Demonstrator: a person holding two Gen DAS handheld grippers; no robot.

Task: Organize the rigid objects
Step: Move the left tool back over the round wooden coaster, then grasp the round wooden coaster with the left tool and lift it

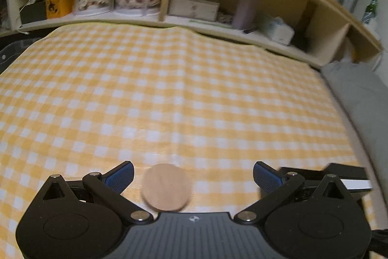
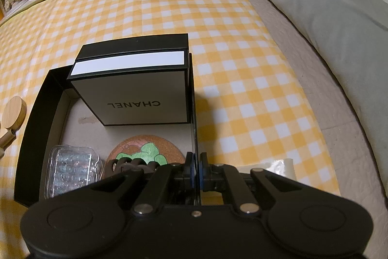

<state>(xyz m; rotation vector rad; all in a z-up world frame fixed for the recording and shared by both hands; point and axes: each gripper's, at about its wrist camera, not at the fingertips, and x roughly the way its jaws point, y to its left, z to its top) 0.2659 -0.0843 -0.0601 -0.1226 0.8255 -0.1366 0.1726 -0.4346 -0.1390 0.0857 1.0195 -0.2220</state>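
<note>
- Your left gripper (image 1: pixel 193 176) is spread wide; the round wooden disc (image 1: pixel 166 187) lies loose between its fingers.
- Your right gripper (image 2: pixel 196 168) pinches the black box's (image 2: pixel 34 113) thin right wall.
- Bare checked cloth (image 1: pixel 184 89) stretches toward twelve o'clock.

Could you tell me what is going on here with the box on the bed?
A person is sorting items into a black tray box. The right tool is shut on the box's side wall. The left tool is open above a wooden disc on the checkered cloth, not gripping it.
</note>
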